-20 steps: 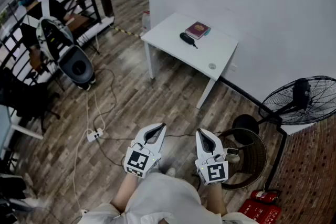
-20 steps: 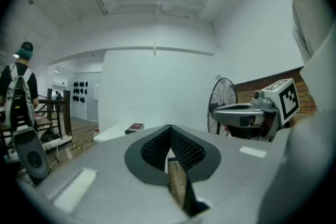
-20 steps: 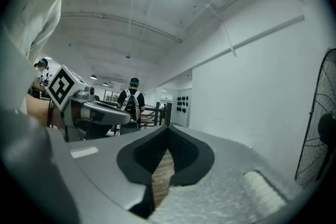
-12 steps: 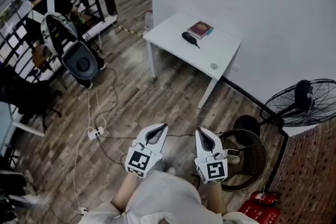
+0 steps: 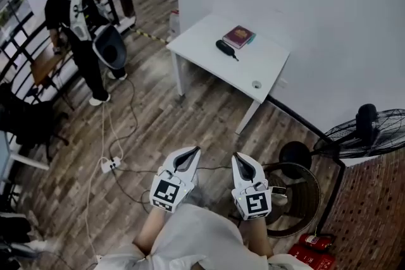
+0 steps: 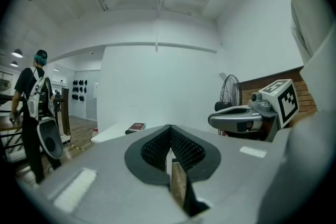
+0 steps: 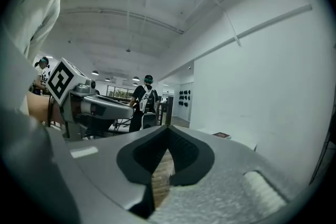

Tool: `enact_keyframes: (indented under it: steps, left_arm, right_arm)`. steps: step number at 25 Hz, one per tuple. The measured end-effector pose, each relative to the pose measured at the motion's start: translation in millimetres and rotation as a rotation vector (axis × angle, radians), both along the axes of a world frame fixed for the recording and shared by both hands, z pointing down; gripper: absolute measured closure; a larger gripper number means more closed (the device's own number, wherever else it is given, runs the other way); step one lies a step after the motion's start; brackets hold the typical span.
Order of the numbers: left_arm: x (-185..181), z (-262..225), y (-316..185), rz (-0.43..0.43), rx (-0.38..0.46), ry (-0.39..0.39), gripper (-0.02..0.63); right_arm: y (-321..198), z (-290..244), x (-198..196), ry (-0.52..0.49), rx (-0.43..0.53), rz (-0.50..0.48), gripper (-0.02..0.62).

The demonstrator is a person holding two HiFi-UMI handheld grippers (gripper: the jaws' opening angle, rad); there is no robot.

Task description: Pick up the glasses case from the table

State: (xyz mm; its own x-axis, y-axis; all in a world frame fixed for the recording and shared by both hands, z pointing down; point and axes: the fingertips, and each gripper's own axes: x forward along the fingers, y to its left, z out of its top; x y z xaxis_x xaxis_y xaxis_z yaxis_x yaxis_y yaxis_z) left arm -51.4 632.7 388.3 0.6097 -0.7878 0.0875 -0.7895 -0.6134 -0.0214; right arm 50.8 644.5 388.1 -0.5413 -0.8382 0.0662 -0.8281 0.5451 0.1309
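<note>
A black glasses case lies on a white table far ahead, beside a maroon book. Both grippers are held level close to my body, well short of the table. My left gripper has its jaws together with nothing between them, and its own view shows the tips meeting. My right gripper is likewise shut and empty, its tips touching in its own view. The book and table edge show small in the left gripper view.
A standing fan and a round wicker basket are at the right. Cables and a power strip lie on the wood floor. A person stands at the back left near desks. A small round object sits near the table's front corner.
The person at the back left has stood up from a crouch and stepped right. Both grippers keep their places, shut.
</note>
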Motion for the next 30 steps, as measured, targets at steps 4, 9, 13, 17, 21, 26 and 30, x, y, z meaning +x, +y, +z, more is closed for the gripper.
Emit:
enact_keyframes:
  steps: [4,9,13,17,21,26,30]
  left_arm:
    - [-6,-8,-45,0.019,0.018,-0.001,0.588]
    - [-20,-10,-98,0.027,0.029,-0.005,0.588]
    - [-33,-7,-136,0.032,0.025,-0.015,0.588]
    - [-46,-6,-167,0.037,0.024,-0.01,0.588]
    - [-55,-10,-190,0.052,0.037,-0.002,0.588]
    - [-52,-14,-209,0.069,0.049,0.007,0.588]
    - [-46,-15,-222,0.08,0.052,0.009,0.586]
  right_arm:
    - [-44,-6,-5,0.007,0.009,0.017,0.591]
    - [-94,-8,-12,0.013,0.015,0.045,0.591]
    - [-132,-3,-25,0.008,0.001,0.056,0.591]
    - [-163,-1,-37,-0.016,-0.008,0.067,0.591]
    - [-183,-9,-47,-0.009,0.026,0.08,0.591]
    - [-195,-10,-41,0.002,0.007,0.103,0.591]
    - [-207,-12,-35,0.018,0.015,0.111,0.591]
